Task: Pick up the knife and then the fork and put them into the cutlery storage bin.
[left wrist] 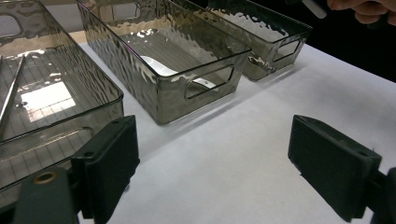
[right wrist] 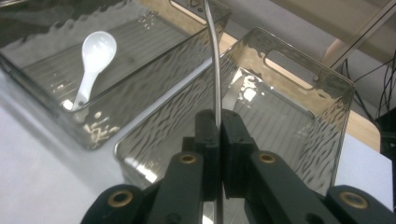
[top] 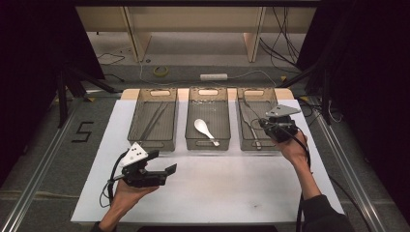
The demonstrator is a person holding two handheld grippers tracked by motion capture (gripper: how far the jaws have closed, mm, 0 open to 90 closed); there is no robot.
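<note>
Three smoky clear bins stand side by side at the back of the white table point(top: 217, 188). My right gripper point(top: 264, 123) hovers over the right bin point(top: 243, 145) and is shut on a thin metal utensil point(right wrist: 215, 70) that rises edge-on from between its jaws point(right wrist: 218, 119). More metal cutlery point(top: 252, 133) lies in that bin. A white spoon point(top: 205, 129) point(right wrist: 95, 56) rests in the middle bin point(top: 208, 146). Thin metal sticks point(top: 154, 121) point(left wrist: 11, 91) lie in the left bin point(top: 140, 141). My left gripper point(top: 163, 162) point(left wrist: 215, 154) rests low near the table's front left, open with nothing between its jaws.
On the floor beyond the table lie a white power strip point(top: 213, 76), a roll of tape point(top: 161, 71) and loose cables. Wooden legs point(top: 138, 43) stand farther back. Metal rails point(top: 43, 159) run along both sides of the table.
</note>
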